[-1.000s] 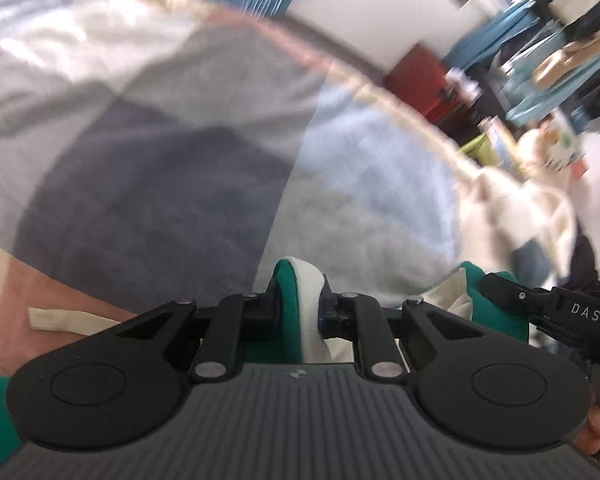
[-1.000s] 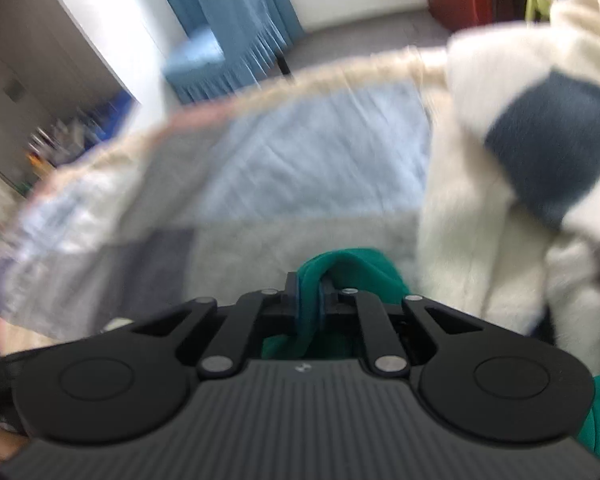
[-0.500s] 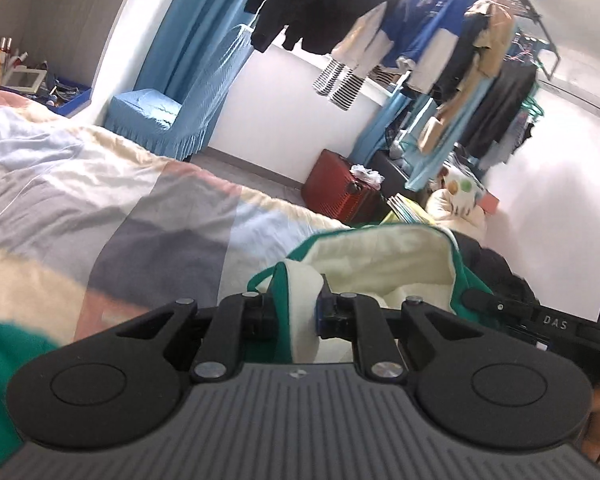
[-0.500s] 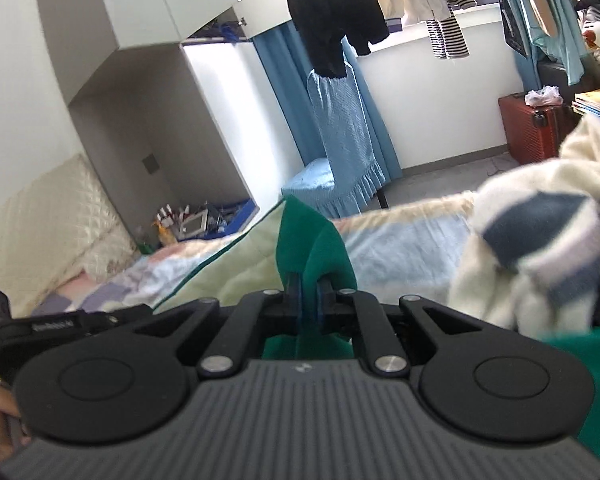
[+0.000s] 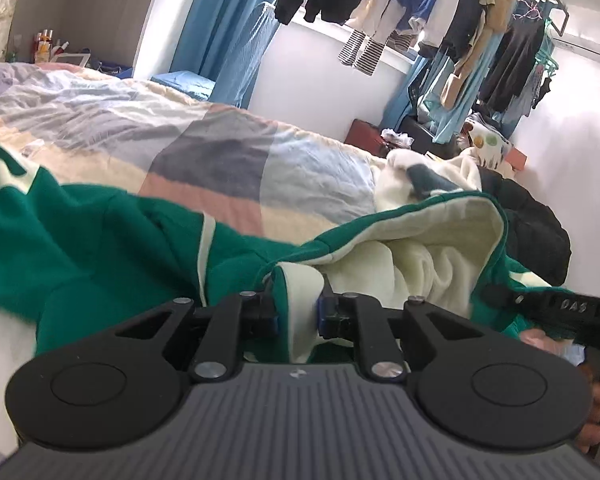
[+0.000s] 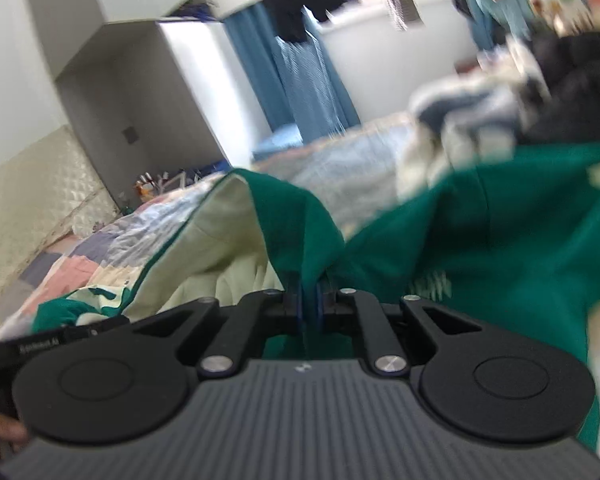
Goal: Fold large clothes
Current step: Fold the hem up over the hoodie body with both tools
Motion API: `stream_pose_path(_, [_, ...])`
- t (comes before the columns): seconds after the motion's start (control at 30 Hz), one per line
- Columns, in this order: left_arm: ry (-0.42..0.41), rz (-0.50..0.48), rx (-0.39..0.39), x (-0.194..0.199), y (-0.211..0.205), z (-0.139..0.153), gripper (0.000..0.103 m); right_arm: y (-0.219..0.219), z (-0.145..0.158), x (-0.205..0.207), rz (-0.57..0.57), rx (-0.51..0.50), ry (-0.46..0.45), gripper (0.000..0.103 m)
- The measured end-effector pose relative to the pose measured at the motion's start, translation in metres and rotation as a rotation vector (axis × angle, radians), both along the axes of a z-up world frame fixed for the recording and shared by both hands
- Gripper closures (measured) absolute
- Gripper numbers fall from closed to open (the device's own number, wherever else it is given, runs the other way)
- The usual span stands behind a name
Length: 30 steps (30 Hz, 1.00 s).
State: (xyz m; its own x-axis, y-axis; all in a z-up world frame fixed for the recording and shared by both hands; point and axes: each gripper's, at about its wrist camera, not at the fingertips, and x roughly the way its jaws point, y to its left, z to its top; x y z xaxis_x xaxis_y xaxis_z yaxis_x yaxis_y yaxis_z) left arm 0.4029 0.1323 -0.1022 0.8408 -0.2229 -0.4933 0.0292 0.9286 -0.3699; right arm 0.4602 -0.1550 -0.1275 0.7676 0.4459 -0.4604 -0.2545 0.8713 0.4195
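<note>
Two grippers, one garment — the green hoodie (image 5: 112,240) hangs stretched between them, low over the patchwork bed (image 5: 220,148). The left gripper (image 5: 298,312) has its pads pressed on a thick fold of green cloth and cream lining, jaws a little apart because of the bulk. From that pinch the cream-lined hood (image 5: 428,240) gapes open to the right, and a pale drawstring (image 5: 205,248) trails down the green fabric just to the left. In the left wrist view the other tool's black body (image 5: 556,306) juts in from the right edge, with fingers (image 5: 596,416) of a hand curled below it.

Over on the right wrist view, blurred, the right gripper (image 6: 309,308) is clamped nearly tight on a thin green edge that rises in a peak straight out of the jaws. Cream lining (image 6: 216,232) spreads to the left of that peak, and green cloth fills the right side. Behind the hoodie a cream and navy striped knit (image 5: 424,178) lies heaped on the bed, a black garment (image 5: 536,228) just beside it. Blue curtains (image 5: 224,36) and hanging clothes (image 5: 472,28) line the far wall.
</note>
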Motion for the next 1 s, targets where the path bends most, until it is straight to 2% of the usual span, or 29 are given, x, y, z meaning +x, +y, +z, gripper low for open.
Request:
stream_pose_path(0.17, [0.015,-0.006,0.017,-0.012,-0.007,-0.014,0.083,0.007,-0.015,-0.015,-0.022,-0.022,0.088,0.088])
stream_pose_path(0.23, [0.027,-0.006,0.008,-0.014,-0.005,-0.019,0.081,0.007,-0.015,-0.018,-0.02,-0.016,0.099,0.068])
stream_pose_path(0.27, [0.033,-0.005,-0.014,-0.016,-0.002,-0.021,0.075,0.005,-0.016,-0.02,-0.022,-0.012,0.099,0.048])
stream_pose_path(0.3, [0.034,-0.007,-0.043,-0.015,0.002,-0.021,0.069,0.005,-0.016,-0.024,-0.028,0.0,0.094,0.037])
stream_pose_path(0.37, [0.036,-0.016,-0.094,-0.016,0.009,-0.019,0.044,0.003,-0.016,-0.029,-0.047,0.019,0.068,0.037])
stream_pose_path(0.5, [0.001,-0.017,-0.134,-0.018,0.019,-0.009,0.037,0.008,-0.007,-0.029,-0.081,-0.002,0.003,0.037])
stream_pose_path(0.57, [-0.002,-0.051,-0.152,-0.016,0.019,-0.007,0.034,0.012,-0.006,-0.027,-0.094,-0.031,-0.033,0.037])
stream_pose_path(0.63, [-0.009,-0.077,-0.127,-0.014,0.013,-0.006,0.033,0.017,-0.008,-0.025,-0.088,-0.062,-0.058,0.037])
stream_pose_path(0.73, [-0.01,-0.108,-0.026,-0.01,-0.005,-0.006,0.032,0.026,-0.01,-0.023,-0.079,-0.106,-0.098,0.037])
stream_pose_path(0.83, [-0.013,-0.127,0.065,-0.005,-0.022,-0.007,0.032,0.032,-0.009,-0.023,-0.065,-0.134,-0.13,0.046])
stream_pose_path(0.87, [-0.015,-0.126,0.09,-0.003,-0.026,-0.007,0.031,0.034,-0.009,-0.024,-0.063,-0.141,-0.14,0.051])
stream_pose_path(0.9, [-0.015,-0.121,0.104,0.0,-0.028,-0.008,0.03,0.035,-0.008,-0.025,-0.06,-0.149,-0.151,0.062])
stream_pose_path(1.0, [0.007,-0.089,0.081,0.011,-0.026,-0.014,0.03,0.036,-0.008,-0.026,-0.06,-0.17,-0.152,0.076])
